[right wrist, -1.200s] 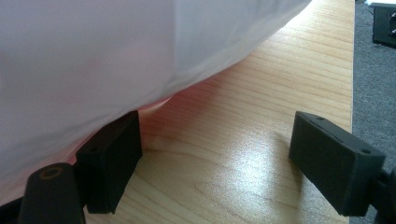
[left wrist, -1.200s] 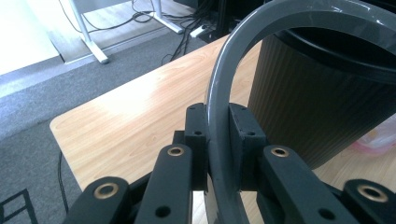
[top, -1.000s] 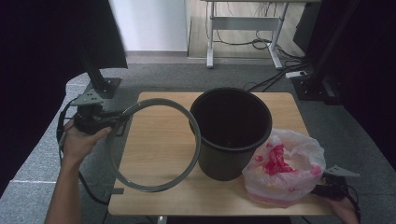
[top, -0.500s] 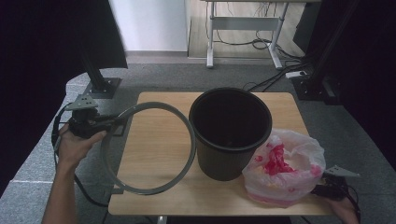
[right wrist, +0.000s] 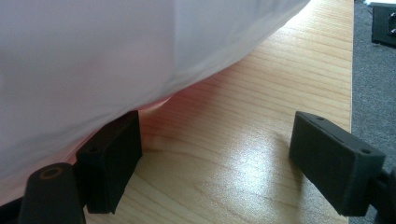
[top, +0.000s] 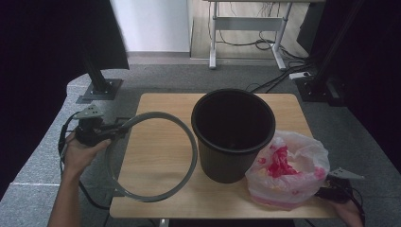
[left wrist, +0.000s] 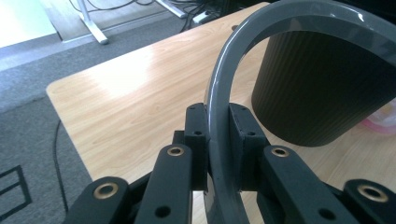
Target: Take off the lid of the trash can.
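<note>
A large grey ring point(top: 193, 150) hangs tilted over the left half of the wooden table point(top: 161, 106). My left gripper point(top: 115, 130) is shut on its left rim, beyond the table's left edge. In the left gripper view the pads point(left wrist: 196, 135) clamp the ring point(left wrist: 218, 98), which arches up in front of the black bin point(left wrist: 322, 93). The black bin point(top: 234, 137) stands upright mid-table, the ring's right side close beside it. A white plastic bag point(top: 289, 168) with red contents lies right of the bin. My right gripper point(right wrist: 224, 156) is open low on the table, its left pad point(right wrist: 112, 158) under the bag point(right wrist: 116, 56).
The right gripper point(top: 328, 193) sits at the table's front right corner, behind the bag. Grey carpet surrounds the table, with a black stand base point(top: 101, 89) at back left and a desk frame point(top: 246, 23) beyond. The left gripper's cable point(top: 64, 137) loops beside the hand.
My left hand has sunk and drifted left with the ring, so the ring's right side has come off the bin's rim. The right gripper and bag have not moved.
</note>
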Demonstrator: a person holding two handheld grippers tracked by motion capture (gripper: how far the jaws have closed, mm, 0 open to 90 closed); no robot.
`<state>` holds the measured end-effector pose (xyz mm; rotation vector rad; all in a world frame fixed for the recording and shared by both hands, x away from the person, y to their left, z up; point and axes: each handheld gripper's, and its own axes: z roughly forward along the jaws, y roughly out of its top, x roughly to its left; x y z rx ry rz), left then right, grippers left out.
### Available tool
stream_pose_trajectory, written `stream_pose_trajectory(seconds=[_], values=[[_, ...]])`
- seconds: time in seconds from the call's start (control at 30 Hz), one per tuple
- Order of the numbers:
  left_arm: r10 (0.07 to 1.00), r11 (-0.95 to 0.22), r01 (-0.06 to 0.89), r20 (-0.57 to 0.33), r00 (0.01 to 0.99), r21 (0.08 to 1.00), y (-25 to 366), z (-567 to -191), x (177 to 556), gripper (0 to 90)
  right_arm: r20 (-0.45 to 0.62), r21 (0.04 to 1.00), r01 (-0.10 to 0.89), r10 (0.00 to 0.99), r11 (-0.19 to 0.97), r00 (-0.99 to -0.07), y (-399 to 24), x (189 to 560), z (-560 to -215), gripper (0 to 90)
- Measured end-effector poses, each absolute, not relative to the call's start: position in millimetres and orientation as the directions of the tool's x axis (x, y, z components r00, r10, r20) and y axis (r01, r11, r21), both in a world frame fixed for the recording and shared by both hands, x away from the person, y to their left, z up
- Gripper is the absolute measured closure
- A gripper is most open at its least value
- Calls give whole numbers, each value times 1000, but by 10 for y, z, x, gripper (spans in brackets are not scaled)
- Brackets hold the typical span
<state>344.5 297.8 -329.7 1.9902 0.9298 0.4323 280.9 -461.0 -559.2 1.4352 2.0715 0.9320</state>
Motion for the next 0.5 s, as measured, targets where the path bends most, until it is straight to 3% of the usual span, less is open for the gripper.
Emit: stream_pose_trajectory(seconds=[0.5], values=[[739, -317, 470, -96, 667, 824, 2938, -3783, 3529, 789, 13, 742, 629, 934, 230, -357, -4612, 2809, -5592, 170]])
